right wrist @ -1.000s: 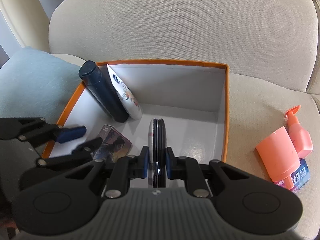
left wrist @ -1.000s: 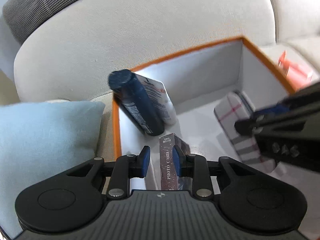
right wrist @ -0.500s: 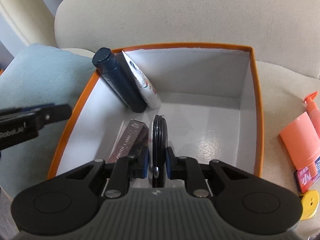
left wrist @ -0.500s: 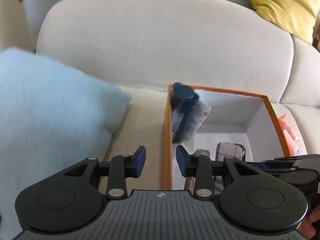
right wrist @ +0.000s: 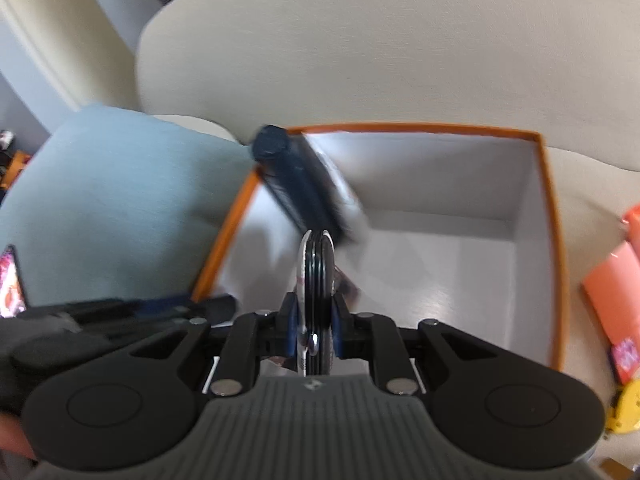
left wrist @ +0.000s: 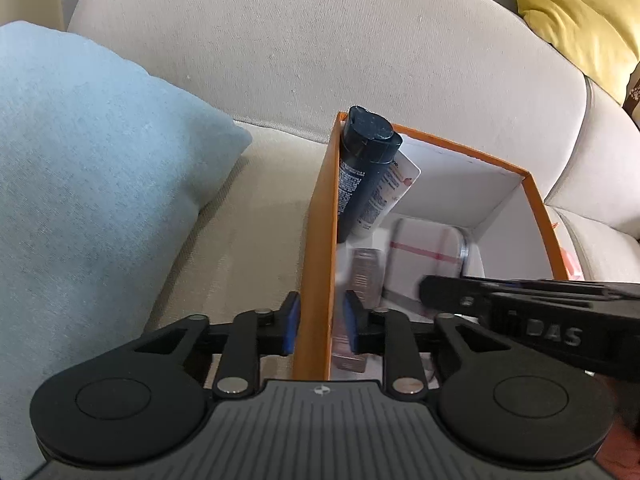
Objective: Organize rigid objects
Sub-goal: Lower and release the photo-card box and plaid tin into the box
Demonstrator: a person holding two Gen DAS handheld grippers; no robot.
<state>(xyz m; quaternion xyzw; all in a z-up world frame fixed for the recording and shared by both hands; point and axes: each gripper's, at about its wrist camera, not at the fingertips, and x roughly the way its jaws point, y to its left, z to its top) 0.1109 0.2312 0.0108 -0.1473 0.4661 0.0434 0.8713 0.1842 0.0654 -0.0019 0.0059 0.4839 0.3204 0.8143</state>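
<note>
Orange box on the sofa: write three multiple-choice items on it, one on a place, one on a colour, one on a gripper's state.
1. The dark blue bottle is:
A) leaning in a corner of the orange box
B) lying flat on the box floor
C) outside the box

2. The box's inner walls are:
A) black
B) white
C) yellow

3. The right gripper is:
A) open and empty
B) shut on the bottle
C) shut on the plaid case

Answers:
1 A, it tilts against the walls at the corner.
2 B, white shows below the orange rim.
3 C, both pads press the case's faces.
</note>
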